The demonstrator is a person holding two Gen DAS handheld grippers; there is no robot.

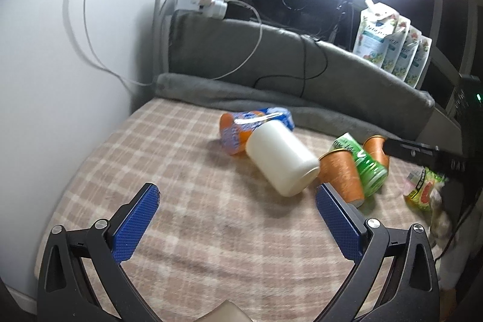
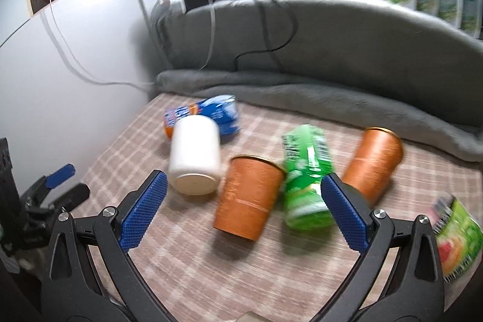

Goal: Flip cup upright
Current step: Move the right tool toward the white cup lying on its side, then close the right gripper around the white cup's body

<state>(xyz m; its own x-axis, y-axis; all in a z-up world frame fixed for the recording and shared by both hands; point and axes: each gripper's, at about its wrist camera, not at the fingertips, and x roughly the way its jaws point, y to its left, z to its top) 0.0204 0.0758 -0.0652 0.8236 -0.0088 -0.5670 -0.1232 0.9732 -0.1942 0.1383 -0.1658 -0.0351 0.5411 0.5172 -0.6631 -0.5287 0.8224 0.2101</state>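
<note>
A white cup (image 1: 282, 157) lies on its side on the plaid cloth (image 1: 196, 231), its flat base toward me; it also shows in the right wrist view (image 2: 194, 154). Two orange cups lie tipped over: a near one (image 2: 249, 198) and a far one (image 2: 372, 162), also seen in the left wrist view (image 1: 341, 174) (image 1: 377, 150). My left gripper (image 1: 238, 198) is open and empty, short of the white cup. My right gripper (image 2: 243, 187) is open and empty, its jaws standing either side of the near orange cup, slightly short of it.
A green snack pack (image 2: 308, 180) lies between the orange cups. A blue-orange pack (image 2: 208, 113) lies behind the white cup. Another green pack (image 2: 455, 237) sits at the right. A grey blanket roll (image 2: 302, 98) borders the back. A white wall (image 1: 60, 65) stands left. The left gripper (image 2: 60, 175) shows at the left edge.
</note>
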